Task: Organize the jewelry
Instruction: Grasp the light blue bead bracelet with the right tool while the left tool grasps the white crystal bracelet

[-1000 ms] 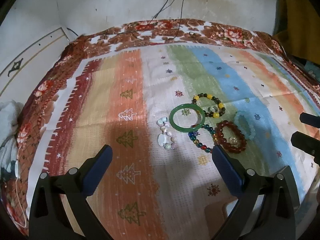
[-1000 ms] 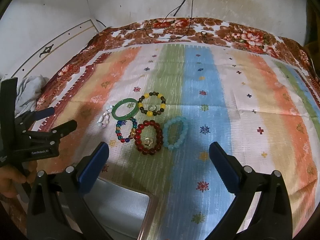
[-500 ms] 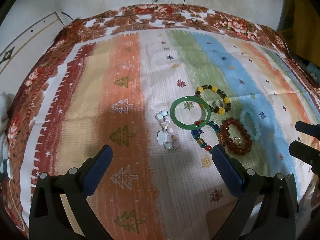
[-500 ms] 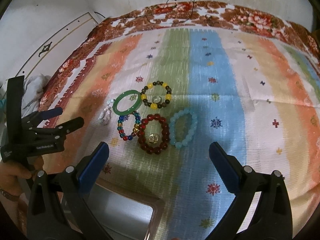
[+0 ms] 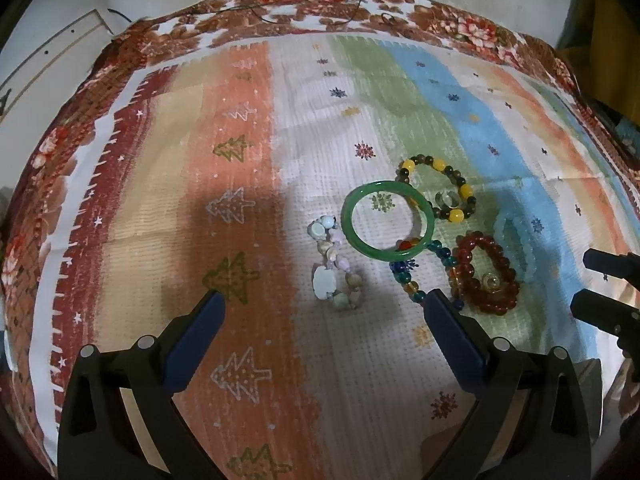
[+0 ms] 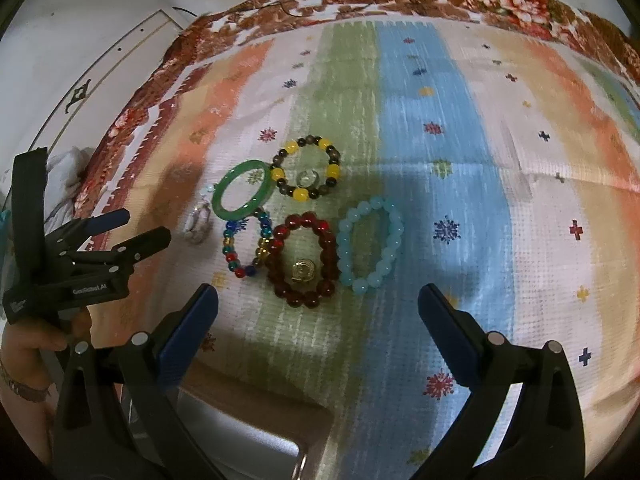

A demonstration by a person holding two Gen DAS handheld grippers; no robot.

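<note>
On the striped cloth (image 6: 460, 184) ahead of me the jewelry lies in one tight cluster, and both of my grippers hang over it spread wide and holding nothing: the left gripper (image 5: 324, 318) short of the pale stone bracelet (image 5: 334, 270), the right gripper (image 6: 318, 300) just short of the red bracelet (image 6: 304, 258). The crowding is the risk, I think. The green bangle (image 5: 387, 220) rests across the top of the multicolour bracelet (image 6: 244, 246), so lifting either one could drag the other along or flick it aside. The red bracelet touches both the multicolour one and the blue bracelet (image 6: 370, 244), and a gold ring (image 6: 303, 271) sits inside its loop; a finger pushed down there could catch the ring (small and smooth, likely to skate off) or pinch two strands at once. A second ring (image 6: 307, 178) lies inside the yellow-and-dark bracelet (image 6: 306, 168), with the same hazard. The cloth looks soft and loose, so a low finger may snag it and shift the whole cluster. Beaded loops are floppy and may sag out of a shallow pinch. My grippers are also near each other, and reaching for neighbouring pieces together could make them collide. A tray-like edge (image 6: 248, 424) shows at the near side below my right gripper; what it is I cannot tell.
</note>
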